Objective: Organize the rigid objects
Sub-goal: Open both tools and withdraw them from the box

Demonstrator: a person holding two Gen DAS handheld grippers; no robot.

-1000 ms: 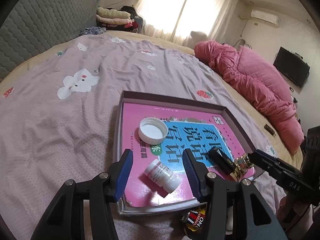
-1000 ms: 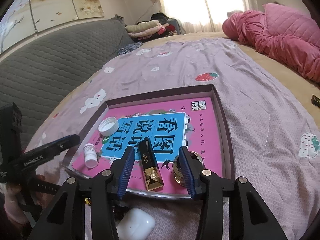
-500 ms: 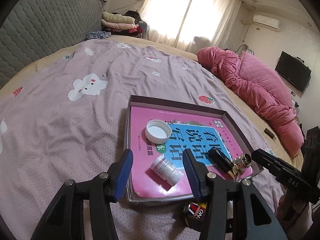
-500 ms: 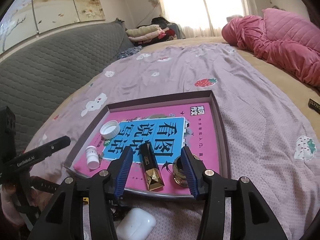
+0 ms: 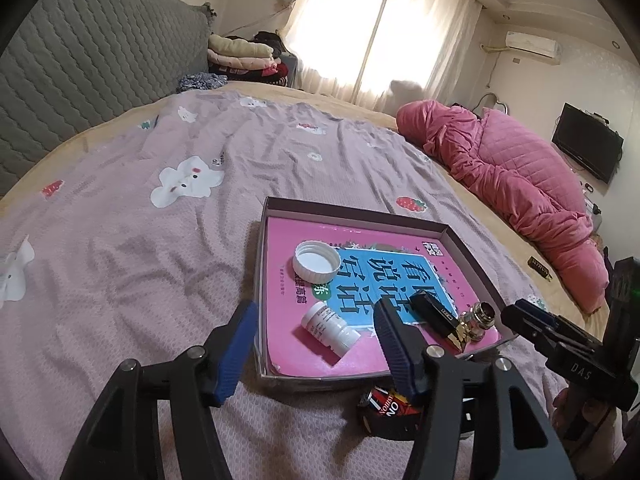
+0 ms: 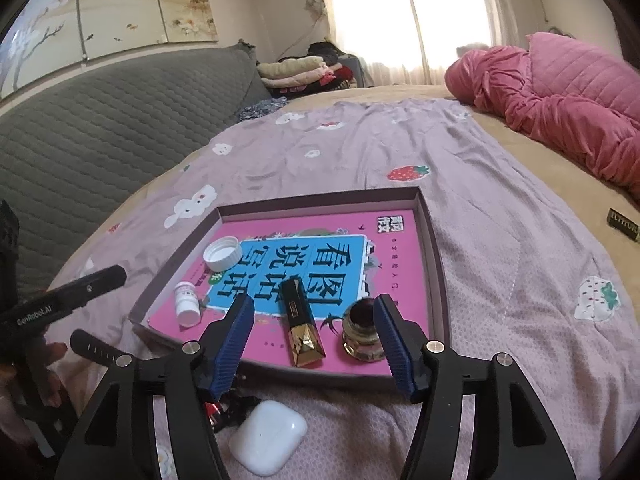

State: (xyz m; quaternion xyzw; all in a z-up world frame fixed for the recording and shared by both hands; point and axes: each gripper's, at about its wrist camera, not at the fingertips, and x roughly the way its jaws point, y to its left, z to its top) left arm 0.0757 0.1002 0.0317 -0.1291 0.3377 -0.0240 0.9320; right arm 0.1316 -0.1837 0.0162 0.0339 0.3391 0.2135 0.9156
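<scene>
Bottle (image 5: 330, 327) lies in tray (image 5: 360, 213) just beyond left gripper (image 5: 314, 334) — both grippers spread, empty.

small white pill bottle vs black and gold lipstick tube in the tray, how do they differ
The small white pill bottle is round, plain white plastic with a printed label; the black and gold lipstick tube is longer, square-sided and shiny gold at its near end. The bottle lies at the tray's left, the tube nearer the middle. Both lie on their sides.

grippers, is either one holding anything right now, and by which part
Nothing is held. The left gripper and the right gripper are both open and empty, above the near edge of the tray.
</scene>
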